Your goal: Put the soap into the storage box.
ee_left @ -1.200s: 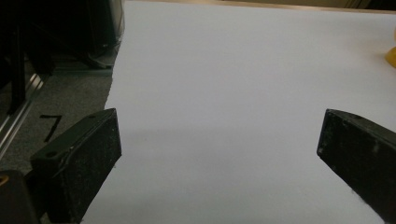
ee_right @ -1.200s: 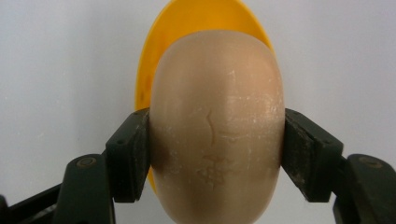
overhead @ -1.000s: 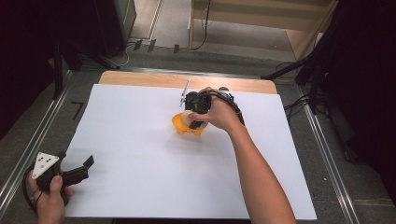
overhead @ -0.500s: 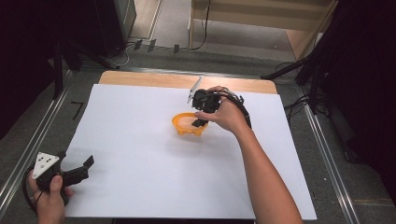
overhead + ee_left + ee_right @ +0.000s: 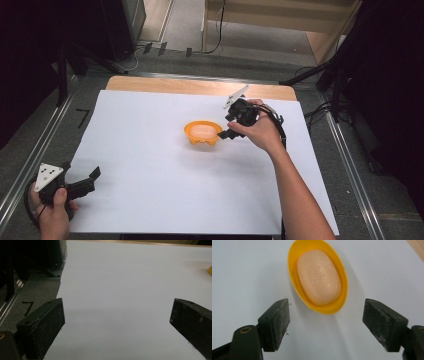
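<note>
An oval yellow soap dish (image 5: 202,133) (image 5: 306,258) sits near the middle of the white sheet (image 5: 150,165), with a pale peach bar of soap (image 5: 319,277) lying in it. My right gripper (image 5: 231,127) (image 5: 325,323) hovers just to the right of the dish, open, its jaws wide apart with nothing between them. At the table's front left corner my left gripper (image 5: 90,180) (image 5: 117,325) is held low over the sheet, open and empty. A sliver of the yellow dish (image 5: 209,270) shows at the right edge of the left gripper view.
The wooden tabletop (image 5: 200,86) shows as a strip beyond the sheet's far edge. Metal rails (image 5: 35,165) run along both sides of the table. Cables (image 5: 320,107) trail over the floor at the right, and a dark cabinet (image 5: 117,20) stands at the back left.
My right gripper has drawn back to the right, off the soap dish, and stands open beside it. The dish stays in place. The left gripper has not moved.
</note>
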A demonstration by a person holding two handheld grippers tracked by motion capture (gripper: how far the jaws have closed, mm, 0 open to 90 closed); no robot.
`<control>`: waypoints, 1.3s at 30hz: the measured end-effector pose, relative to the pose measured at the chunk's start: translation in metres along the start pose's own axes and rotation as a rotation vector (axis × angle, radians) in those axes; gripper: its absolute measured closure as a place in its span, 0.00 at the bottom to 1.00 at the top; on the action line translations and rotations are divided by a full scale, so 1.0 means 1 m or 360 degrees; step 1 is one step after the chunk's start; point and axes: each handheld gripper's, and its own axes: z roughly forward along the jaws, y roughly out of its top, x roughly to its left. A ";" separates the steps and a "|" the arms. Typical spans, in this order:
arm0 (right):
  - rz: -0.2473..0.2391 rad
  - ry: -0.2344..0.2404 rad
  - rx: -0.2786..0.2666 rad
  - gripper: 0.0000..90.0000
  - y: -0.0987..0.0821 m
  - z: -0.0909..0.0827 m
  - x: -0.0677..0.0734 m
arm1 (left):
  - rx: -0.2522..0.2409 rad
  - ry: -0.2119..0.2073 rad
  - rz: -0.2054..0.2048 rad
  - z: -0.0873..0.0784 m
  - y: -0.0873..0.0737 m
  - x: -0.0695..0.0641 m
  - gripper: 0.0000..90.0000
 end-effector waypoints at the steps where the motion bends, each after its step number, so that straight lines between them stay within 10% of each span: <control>1: 0.0028 -0.0005 -0.0008 0.23 -0.004 -0.002 0.001 | -0.0001 0.0000 0.0001 0.000 0.000 0.000 0.01; 11: 0.0171 -0.0199 -0.0112 0.15 -0.036 -0.005 0.011 | -0.0002 0.0000 0.0005 0.000 0.000 0.000 0.01; 39: 0.0399 -0.0378 -0.0394 0.15 -0.130 -0.024 0.042 | 0.0002 0.0007 0.0006 0.000 0.000 0.000 0.01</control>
